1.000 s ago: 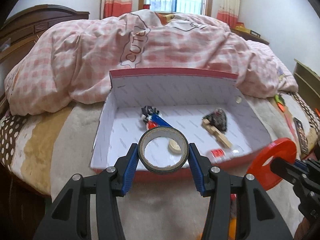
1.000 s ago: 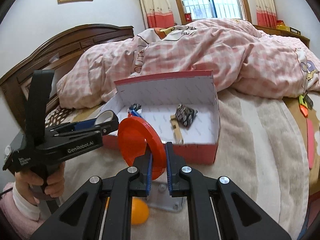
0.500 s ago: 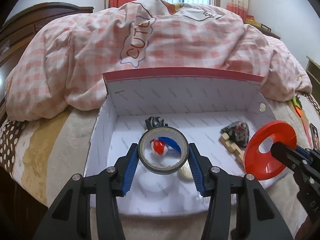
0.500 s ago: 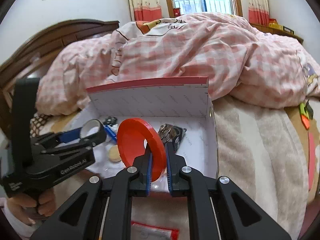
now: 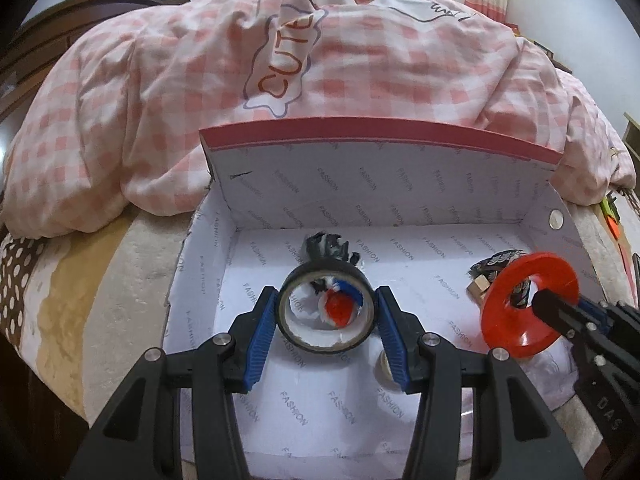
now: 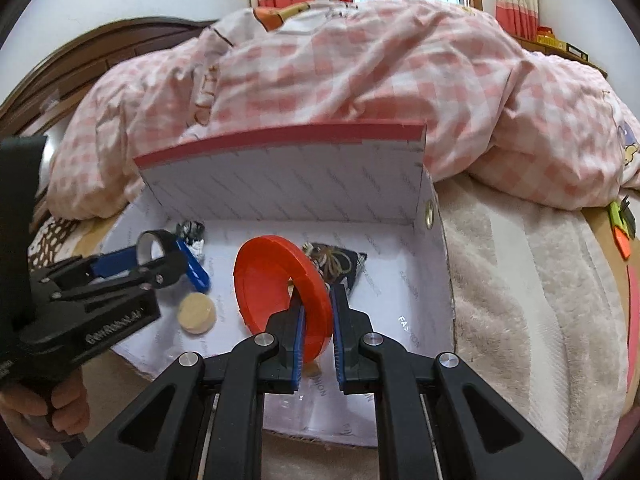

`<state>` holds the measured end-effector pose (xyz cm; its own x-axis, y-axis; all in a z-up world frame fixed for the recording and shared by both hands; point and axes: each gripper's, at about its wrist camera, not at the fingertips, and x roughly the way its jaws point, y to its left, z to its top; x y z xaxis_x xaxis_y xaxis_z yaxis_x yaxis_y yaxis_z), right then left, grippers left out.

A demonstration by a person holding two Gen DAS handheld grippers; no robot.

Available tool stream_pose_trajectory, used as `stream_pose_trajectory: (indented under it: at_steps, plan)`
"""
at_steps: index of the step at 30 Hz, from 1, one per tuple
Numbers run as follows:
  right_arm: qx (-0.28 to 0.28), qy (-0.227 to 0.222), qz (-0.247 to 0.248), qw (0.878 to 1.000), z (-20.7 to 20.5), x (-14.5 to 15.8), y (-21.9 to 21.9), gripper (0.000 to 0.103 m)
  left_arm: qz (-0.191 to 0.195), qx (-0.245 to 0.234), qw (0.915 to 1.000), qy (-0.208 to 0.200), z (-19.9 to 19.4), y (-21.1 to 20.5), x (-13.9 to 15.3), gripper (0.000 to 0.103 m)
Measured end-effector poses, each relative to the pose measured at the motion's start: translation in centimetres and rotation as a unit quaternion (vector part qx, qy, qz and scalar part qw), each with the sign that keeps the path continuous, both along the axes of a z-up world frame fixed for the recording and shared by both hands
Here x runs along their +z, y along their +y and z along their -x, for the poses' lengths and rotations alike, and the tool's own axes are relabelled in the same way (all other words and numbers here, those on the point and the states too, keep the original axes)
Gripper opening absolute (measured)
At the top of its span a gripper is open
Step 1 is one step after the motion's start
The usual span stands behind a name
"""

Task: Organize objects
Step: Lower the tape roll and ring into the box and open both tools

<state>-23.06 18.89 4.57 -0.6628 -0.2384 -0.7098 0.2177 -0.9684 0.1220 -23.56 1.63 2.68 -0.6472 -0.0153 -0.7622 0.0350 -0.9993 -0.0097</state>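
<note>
Red plastic and black tape are both poised over the open box (image 5: pixel 568 240), which sits on a plush blanket on the bed in front of a heaped pink checked duvet (image 5: pixel 280 80). The left claw (image 5: pixel 326 312) is clamped on a roll of black tape (image 5: pixel 294 284), its blue pads pressing the roll's outer wall from both sides, above the left half of the box floor; the right claw (image 6: pixel 318 316) is pinched shut on the rim of a red ring (image 6: pixel 272 280), held on edge above the middle-right of the floor. Already inside lie a small figure in blue, red and black (image 6: pixel 192 240), a dark patterned pouch (image 6: pixel 344 264), a pale wooden disc (image 6: pixel 197 314) and some wooden blocks (image 5: pixel 480 286). The step in hand looks like setting both pieces down, and doing it well probably means lowering each until it is close to the cardboard before letting go, since either round piece could roll if dropped on its rim. The tape seems best steered toward bare floor short of the figure, and the ring tipped flat and kept off the pouch. Releasing one hand at a time may keep the two tools from knocking together. The lining repeats the word "FASHION", the duvet's speech bubble reads "CUTE", and the lettering on the left tool's body is too blurred to read for certain.
</note>
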Motion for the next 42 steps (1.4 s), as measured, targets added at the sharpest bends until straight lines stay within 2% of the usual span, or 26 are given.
stream_pose_trajectory:
  at_steps: [3,8,10,12,14,21,29,32,33,34,36,38,42]
  plan:
    - [0.009,-0.002,-0.021,1.000,-0.1,-0.3,-0.5,0.013,-0.003,-0.007,0.9998,-0.019,0.5,0.0,-0.7,0.049]
    - [0.012,-0.008,-0.045,0.999,-0.1,-0.7,-1.0,0.014,0.020,-0.015,0.9996,-0.017,0.6,0.4,-0.7,0.051]
    - [0.011,-0.015,-0.043,0.999,-0.1,-0.7,-0.9,0.014,0.031,-0.029,0.9979,-0.049,1.1,0.7,-1.4,0.052]
    - [0.009,-0.029,-0.034,0.999,-0.2,-0.7,-0.7,0.014,0.025,-0.033,0.9979,-0.051,0.8,0.6,-1.5,0.052]
    - [0.007,-0.035,-0.033,0.999,-0.8,-0.6,-0.4,0.014,0.001,-0.048,0.9968,-0.064,0.5,0.5,-1.6,0.052]
    - [0.004,-0.054,-0.027,0.998,-3.2,-0.6,0.4,0.015,0.004,-0.085,0.9944,-0.062,-2.2,1.8,-1.7,0.052]
    - [0.014,-0.058,-0.022,0.998,-5.6,-0.5,0.7,0.018,-0.003,-0.092,0.9939,-0.062,-3.6,2.0,-1.7,0.052]
    - [0.014,-0.049,-0.002,0.999,-5.6,-0.2,1.0,0.029,-0.004,-0.089,0.9941,-0.061,-3.8,2.0,-1.4,0.053]
    - [0.014,-0.041,0.004,0.999,-5.7,0.0,1.0,0.036,-0.002,-0.090,0.9943,-0.058,-4.0,2.1,-1.3,0.057]
    - [0.017,-0.031,0.010,0.999,-6.0,0.4,1.0,0.039,-0.001,-0.089,0.9945,-0.054,-4.3,2.3,-1.1,0.059]
    - [0.020,-0.020,0.011,1.000,-6.1,0.9,0.8,0.055,0.000,-0.089,0.9949,-0.047,-4.8,2.4,-0.7,0.062]
    - [0.022,-0.005,0.008,1.000,-6.5,1.5,0.6,0.061,-0.005,-0.087,0.9952,-0.044,-5.4,2.5,-0.3,0.063]
    - [0.021,0.015,0.029,0.999,-7.6,2.3,1.0,0.061,-0.028,-0.083,0.9956,-0.034,-6.7,1.9,1.0,0.067]
